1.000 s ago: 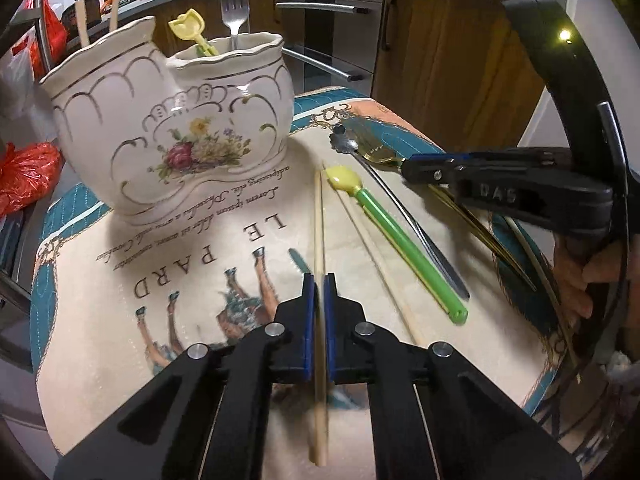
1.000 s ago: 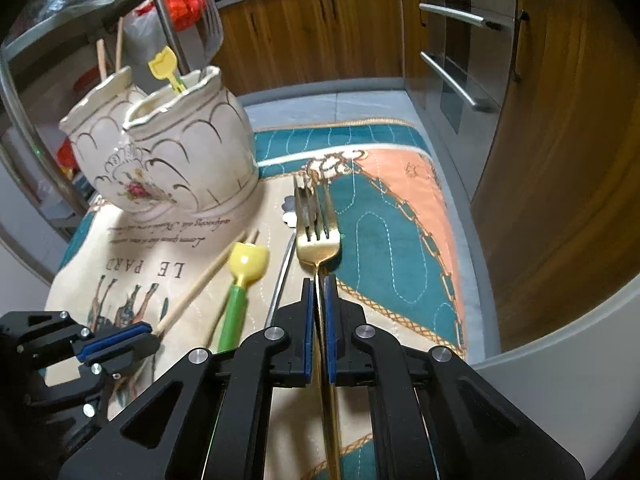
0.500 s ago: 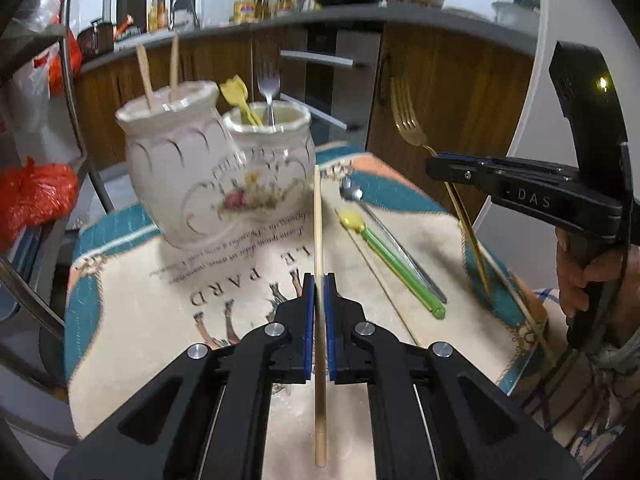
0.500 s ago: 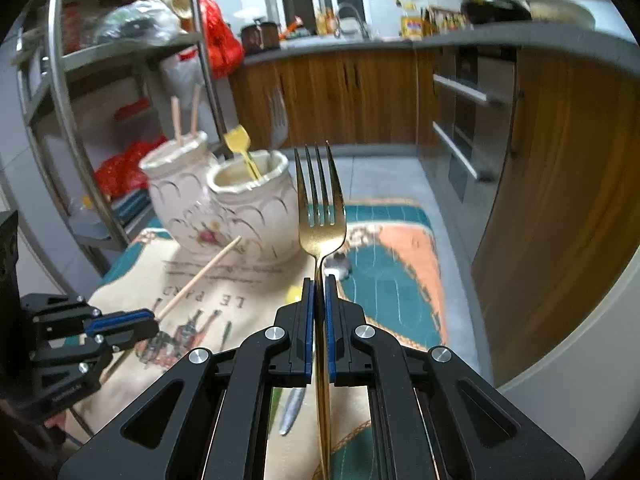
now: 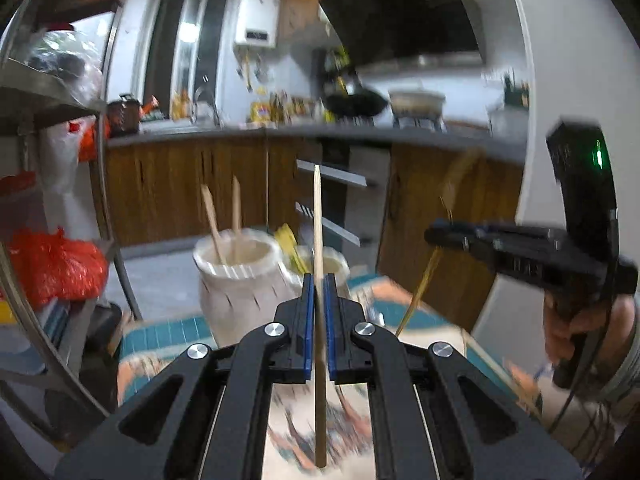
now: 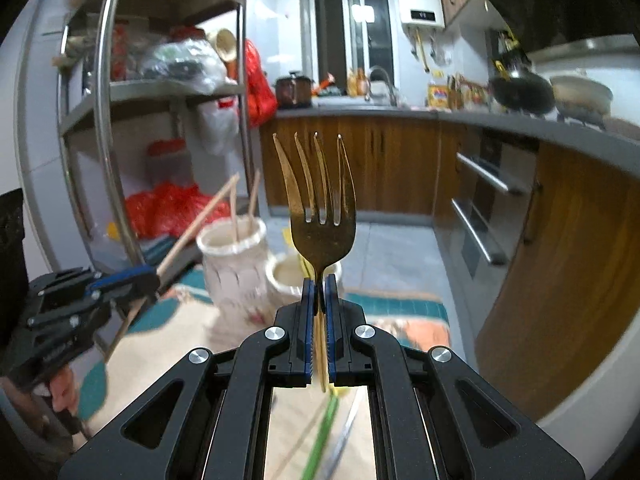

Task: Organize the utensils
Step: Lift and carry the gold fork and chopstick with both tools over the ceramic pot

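My left gripper (image 5: 319, 280) is shut on a wooden chopstick (image 5: 318, 216) that points up and away. It hangs above the printed cloth (image 5: 168, 332), short of the white ceramic holder (image 5: 236, 280). That holder's left pot (image 6: 234, 256) has two chopsticks in it; the right pot (image 6: 286, 276) holds a yellow-headed utensil (image 5: 289, 240). My right gripper (image 6: 319, 282) is shut on the neck of a gold fork (image 6: 320, 200), tines up. The right gripper (image 5: 444, 236) shows at the right of the left wrist view, the left gripper (image 6: 148, 276) at the left of the right wrist view.
A green-handled utensil (image 6: 320, 436) and a silver one (image 6: 344, 436) lie on the cloth under the right gripper. A metal rack (image 6: 108, 120) with red bags stands left. Wooden cabinets (image 6: 400, 160) and an oven front (image 6: 488, 208) run behind and right.
Both grippers have risen from the cloth, each carrying its utensil, and tipped up toward level. The holder now sits lower in both views.
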The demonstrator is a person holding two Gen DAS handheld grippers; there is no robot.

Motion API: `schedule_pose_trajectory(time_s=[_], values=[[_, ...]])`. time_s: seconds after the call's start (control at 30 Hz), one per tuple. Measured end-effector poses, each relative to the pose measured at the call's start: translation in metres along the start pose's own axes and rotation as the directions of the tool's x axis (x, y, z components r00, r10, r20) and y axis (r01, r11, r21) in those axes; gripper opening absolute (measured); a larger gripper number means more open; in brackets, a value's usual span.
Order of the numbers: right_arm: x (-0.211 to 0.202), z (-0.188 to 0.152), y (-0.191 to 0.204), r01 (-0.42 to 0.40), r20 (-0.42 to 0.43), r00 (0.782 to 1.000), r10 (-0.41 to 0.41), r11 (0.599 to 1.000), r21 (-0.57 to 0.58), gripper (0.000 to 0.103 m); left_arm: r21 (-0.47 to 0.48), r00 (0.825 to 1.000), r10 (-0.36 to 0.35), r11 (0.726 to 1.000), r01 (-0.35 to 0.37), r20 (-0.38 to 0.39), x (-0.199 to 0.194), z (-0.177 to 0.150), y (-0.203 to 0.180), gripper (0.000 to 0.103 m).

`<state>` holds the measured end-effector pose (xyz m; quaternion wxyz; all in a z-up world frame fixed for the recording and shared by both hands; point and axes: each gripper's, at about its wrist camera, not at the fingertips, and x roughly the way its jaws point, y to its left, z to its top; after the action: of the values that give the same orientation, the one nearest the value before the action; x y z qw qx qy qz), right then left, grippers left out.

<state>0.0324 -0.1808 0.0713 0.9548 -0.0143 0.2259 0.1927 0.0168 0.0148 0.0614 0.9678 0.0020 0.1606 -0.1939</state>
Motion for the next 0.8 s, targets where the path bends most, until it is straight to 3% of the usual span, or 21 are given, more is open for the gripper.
schedule_pose_trajectory(time_s=[0.33, 0.6, 0.8], values=[[0.030, 0.050, 0.002, -0.065, 0.064, 0.996, 0.065, 0.998, 0.007, 0.006, -0.163, 0.991, -0.022, 0.986, 0.043, 0.132, 0.033, 0.055, 0.064, 0.005], [0.048, 0.073, -0.007, -0.082, 0.123, 0.990, 0.074, 0.995, 0.059, 0.006, -0.207, 0.986, -0.056, 0.974, 0.088, 0.154, 0.075, 0.061, 0.080, 0.005], [0.064, 0.076, -0.010, -0.072, 0.151, 0.987, 0.059, 0.994, 0.082, 0.006, -0.174, 0.982, 0.005, 0.984, 0.028, 0.189, 0.096, 0.054, 0.075, 0.005]])
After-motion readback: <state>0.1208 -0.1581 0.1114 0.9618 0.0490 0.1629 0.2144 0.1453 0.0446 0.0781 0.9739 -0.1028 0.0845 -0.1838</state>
